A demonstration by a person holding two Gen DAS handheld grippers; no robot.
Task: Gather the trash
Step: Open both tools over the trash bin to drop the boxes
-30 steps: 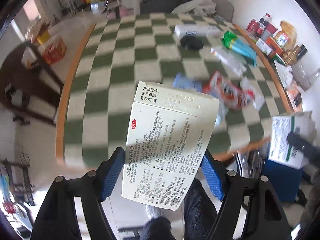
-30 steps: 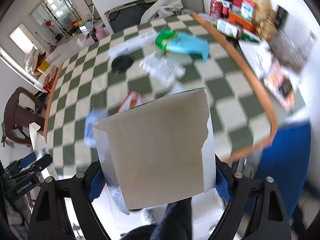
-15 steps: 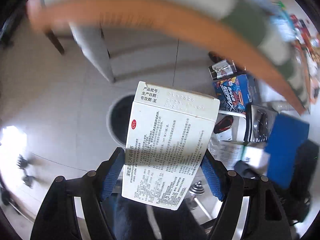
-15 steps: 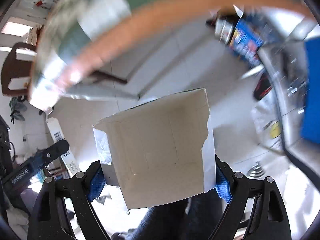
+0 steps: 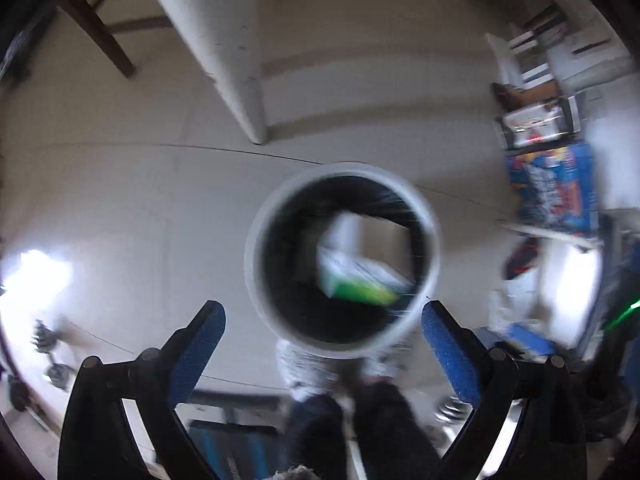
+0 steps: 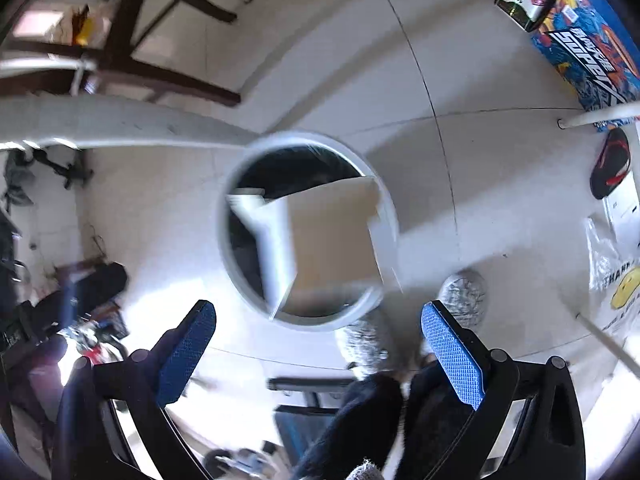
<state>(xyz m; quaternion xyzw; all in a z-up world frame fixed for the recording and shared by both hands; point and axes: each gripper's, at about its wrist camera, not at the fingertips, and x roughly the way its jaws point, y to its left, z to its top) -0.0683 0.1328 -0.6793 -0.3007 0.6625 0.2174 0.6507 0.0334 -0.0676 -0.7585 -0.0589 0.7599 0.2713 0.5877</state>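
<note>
Left wrist view: the left gripper [image 5: 322,320] points down over a round white trash bin [image 5: 256,248] on the tiled floor [image 5: 120,208]; its jaws have just sprung wide, nothing between them. A blurred white-and-green medicine box [image 5: 356,276] lies inside the bin.

Right wrist view: the right gripper [image 6: 318,320] has likewise just opened, empty. A torn cardboard box [image 6: 332,236] tilts in the trash bin's mouth, overlapping its rim.

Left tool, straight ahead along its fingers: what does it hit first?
Probably the white trash bin on the floor: its open mouth lies ahead of the open left tool. A white-green box, blurred, lies inside. Depth is unclear.
</note>
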